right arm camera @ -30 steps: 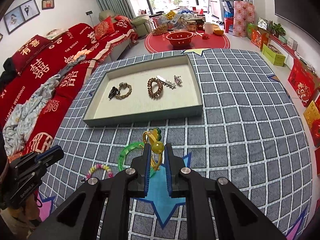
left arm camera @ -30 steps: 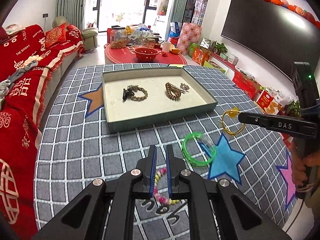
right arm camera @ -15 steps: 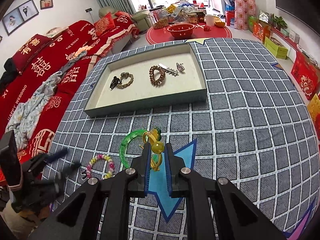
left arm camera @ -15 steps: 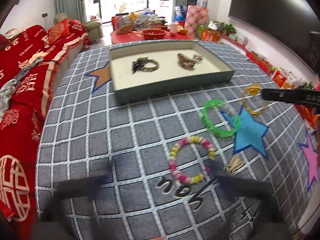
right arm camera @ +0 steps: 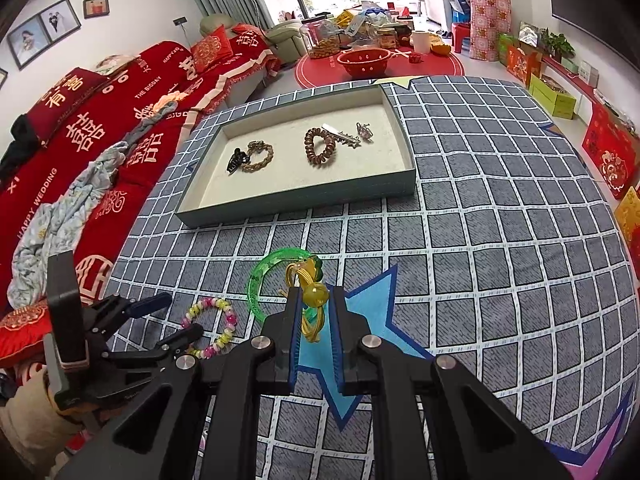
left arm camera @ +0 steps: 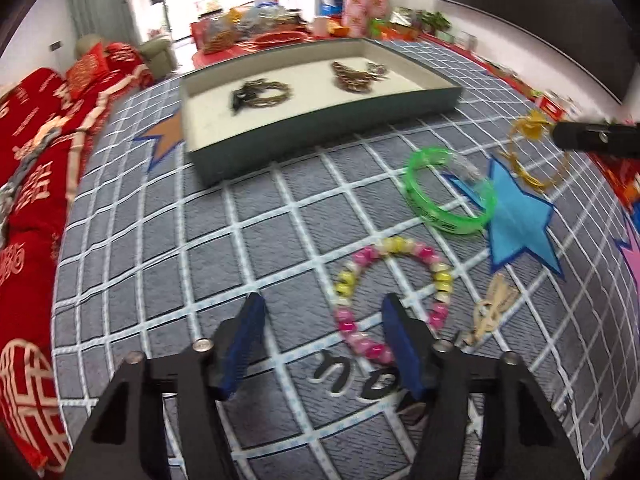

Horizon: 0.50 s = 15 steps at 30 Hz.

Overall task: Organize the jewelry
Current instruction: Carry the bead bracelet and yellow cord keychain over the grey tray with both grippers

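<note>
Reaching for the beads
My left tool [left arm camera: 322,316] gaped wide; the bead bracelet [left arm camera: 394,294] lay just right. My right tool [right arm camera: 313,306] clamped the gold bracelet [right arm camera: 307,296].

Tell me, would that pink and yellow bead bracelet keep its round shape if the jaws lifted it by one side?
Probably not. The bead bracelet looks like separate beads on a string, lying as an uneven loop, so it would likely sag into a dangling oval. It seems light, small plastic-looking beads. The smooth beads might slip in the open left gripper, and pushing would probably bunch the loop on the cloth rather than roll it.
</note>
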### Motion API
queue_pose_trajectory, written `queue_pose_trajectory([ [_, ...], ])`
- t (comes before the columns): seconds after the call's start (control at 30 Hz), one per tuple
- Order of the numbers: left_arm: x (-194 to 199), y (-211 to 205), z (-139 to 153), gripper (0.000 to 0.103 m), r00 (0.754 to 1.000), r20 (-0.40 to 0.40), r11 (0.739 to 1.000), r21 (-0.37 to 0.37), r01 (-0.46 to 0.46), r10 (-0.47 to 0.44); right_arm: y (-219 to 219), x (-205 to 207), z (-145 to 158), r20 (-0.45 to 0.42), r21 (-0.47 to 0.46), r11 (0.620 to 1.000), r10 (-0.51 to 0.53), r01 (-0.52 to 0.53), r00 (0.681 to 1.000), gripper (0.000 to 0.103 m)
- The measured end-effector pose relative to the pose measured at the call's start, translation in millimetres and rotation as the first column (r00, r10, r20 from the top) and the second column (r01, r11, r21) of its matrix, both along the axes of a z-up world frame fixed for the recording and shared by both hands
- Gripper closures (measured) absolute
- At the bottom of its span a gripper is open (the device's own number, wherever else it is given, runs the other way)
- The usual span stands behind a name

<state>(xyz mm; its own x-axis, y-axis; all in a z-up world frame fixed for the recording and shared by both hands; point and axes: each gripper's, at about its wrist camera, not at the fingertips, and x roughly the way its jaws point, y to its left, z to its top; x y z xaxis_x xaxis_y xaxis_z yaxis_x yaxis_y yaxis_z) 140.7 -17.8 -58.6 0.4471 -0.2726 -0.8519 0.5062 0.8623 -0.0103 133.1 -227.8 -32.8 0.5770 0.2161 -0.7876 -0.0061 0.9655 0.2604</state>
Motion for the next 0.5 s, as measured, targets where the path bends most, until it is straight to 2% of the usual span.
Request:
queue_pose_trajectory([
  [0.03, -1.8, -3.5, 2.2, 0.048, 1.0, -0.004, 1.0, -0.003, 0.029, -0.029, 0.2, -0.3, 0.5, 0.001, 0.0, 1.0, 0.0, 0.0, 1.0, 0.089],
  [0.07, -4.1, -7.3, 3.7, 0.069, 0.998, -0.003, 0.998, -0.002, 0.055, -0.055, 0.7, -0.5, 1.0, 0.002, -0.001, 1.0, 0.0, 0.0, 1.0, 0.089],
  [0.1, -5.2, -10.0, 4.8, 0.081, 0.997, -0.001, 0.997, 0.006, 0.072, -0.072, 0.9, -0.5, 1.3, 0.002, -0.001, 1.0, 0.0, 0.0, 1.0, 0.089],
  [0.17, -6.7, -13.6, 5.9, 0.081, 0.996, 0.001, 0.996, 0.013, 0.084, -0.084, 0.9, -0.7, 1.4, 0.002, 0.001, 1.0, -0.001, 0.001, 1.0, 0.089],
  [0.3, -3.1, -7.7, 12.3, 0.082, 0.999, -0.026, 0.998, -0.058, 0.032, -0.034, 0.5, -1.5, 4.4, 0.009, 0.004, 1.0, -0.003, 0.003, 1.0, 0.089],
  [0.5, 3.5, 3.4, 43.6, 0.081, 0.999, 0.019, 0.991, -0.127, -0.033, 0.036, -3.2, 4.4, 12.1, 0.027, 0.004, 1.0, -0.01, 0.01, 1.0, 0.089],
])
